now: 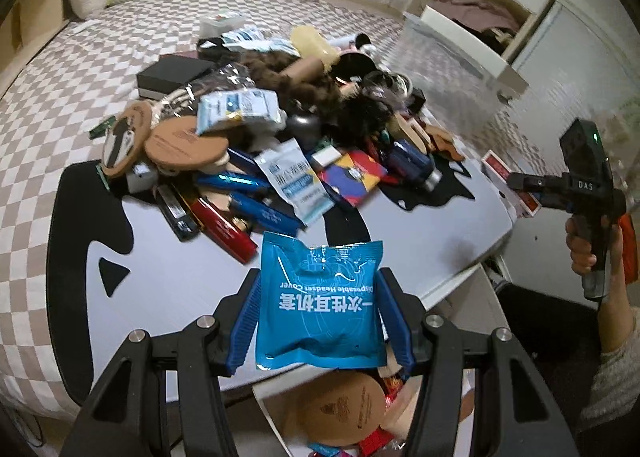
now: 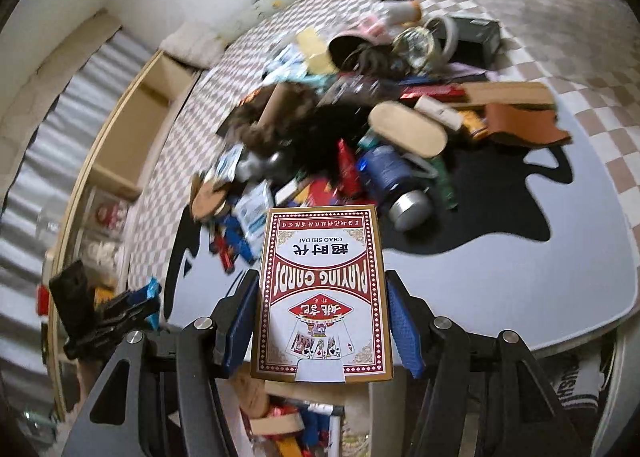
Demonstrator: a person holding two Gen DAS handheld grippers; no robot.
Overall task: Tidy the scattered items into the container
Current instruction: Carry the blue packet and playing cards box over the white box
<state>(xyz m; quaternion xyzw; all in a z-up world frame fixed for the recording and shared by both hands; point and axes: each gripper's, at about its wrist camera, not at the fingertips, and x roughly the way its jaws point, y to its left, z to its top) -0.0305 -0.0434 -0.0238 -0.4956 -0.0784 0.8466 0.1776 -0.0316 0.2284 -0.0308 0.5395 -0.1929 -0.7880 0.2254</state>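
Both grippers are loaded right now. The left gripper (image 1: 320, 321) has its blue pads clamped on the sides of a blue headset-cover packet (image 1: 320, 305), and the right gripper (image 2: 320, 321) is squeezing a playing card box (image 2: 322, 297) by its long edges. Both items hang just past the near edge of the white board (image 1: 420, 233), over the container (image 1: 276, 409) that sits below that edge and already has a round cork-looking piece and some red wrappers in it.

The rest of the pile (image 1: 260, 129) is still heaped toward the far side of the board, so I'd say there's plenty left to do.

What could go wrong from here: the packet is soft and puffy, so it could squirm out of the pads or catch on one when let go. The card box looks only partly over the opening, so dropping it now might clip the board's edge or the container rim and land on the floor.
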